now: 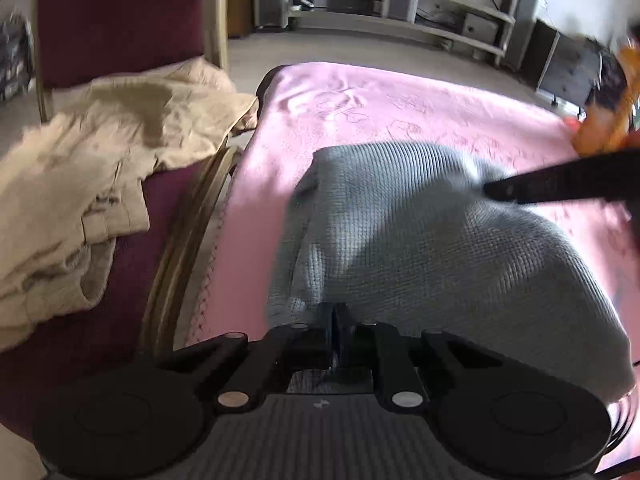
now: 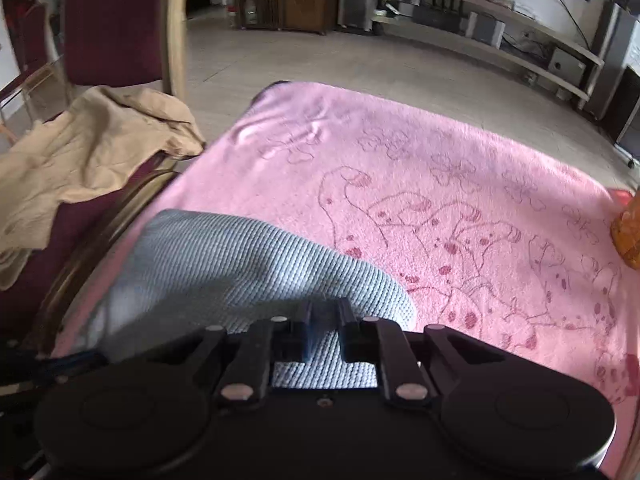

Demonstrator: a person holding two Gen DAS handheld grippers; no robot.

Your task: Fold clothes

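The grey knit garment (image 1: 420, 248) lies on the pink towel (image 1: 400, 104) that covers the tabletop, bunched toward the towel's near edge, on the side by the chair. The pink towel seems laid there to give a clean, flat bed for folding.

The left gripper (image 1: 335, 316) has its jaws clenched on the garment's near hem, and the right gripper (image 2: 325, 312) has its jaws pinched on knit fabric too, further along that near edge. Holding two points of one edge probably serves to carry it over evenly, so a fold lands straight.

Beyond the towel's left edge, a beige garment (image 1: 92, 168) is heaped loosely on the maroon chair (image 1: 120, 20), plausibly parked there apart from the folding surface.
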